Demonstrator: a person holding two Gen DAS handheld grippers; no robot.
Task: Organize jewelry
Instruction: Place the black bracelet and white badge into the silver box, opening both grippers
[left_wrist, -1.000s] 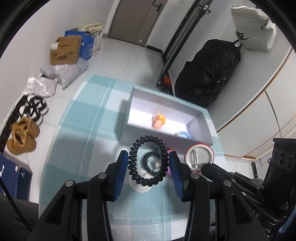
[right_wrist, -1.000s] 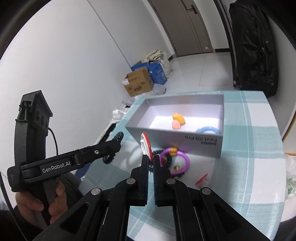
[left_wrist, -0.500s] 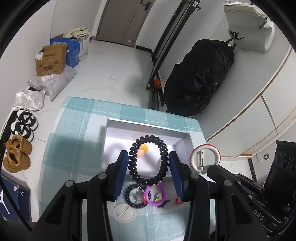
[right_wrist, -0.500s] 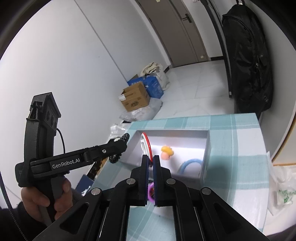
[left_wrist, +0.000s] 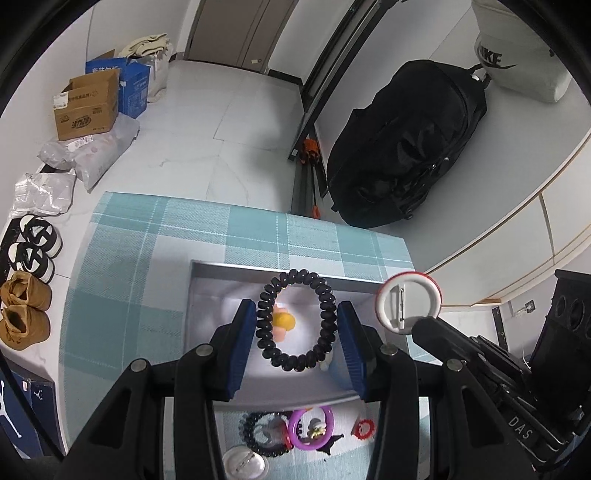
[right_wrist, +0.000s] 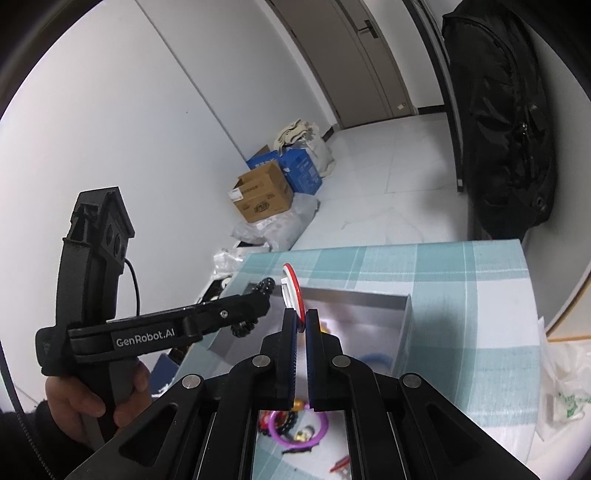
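1. Firstly, the left hand-held gripper (left_wrist: 297, 334) was partly closed, its blue pads clamped on a black spiral hair tie (left_wrist: 297, 320), which hung over the grey box (left_wrist: 207, 280).
2. The right hand-held gripper (right_wrist: 301, 325) was pinched tight on the rim of a red-and-white ring (right_wrist: 293, 290), also above the box.
3. Inside the box lay a yellow-and-pink piece (left_wrist: 282, 323), possibly a clip.
4. On the checked desk (left_wrist: 122, 266), just beside the box's near wall, lay a purple ring (left_wrist: 311, 428), another black hair tie (left_wrist: 258, 434) and a round badge (left_wrist: 243, 463).

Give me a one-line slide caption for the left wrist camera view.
Left claw holds a black spiral hair tie above the open grey box; right claw's red-rimmed white ring waits alongside.
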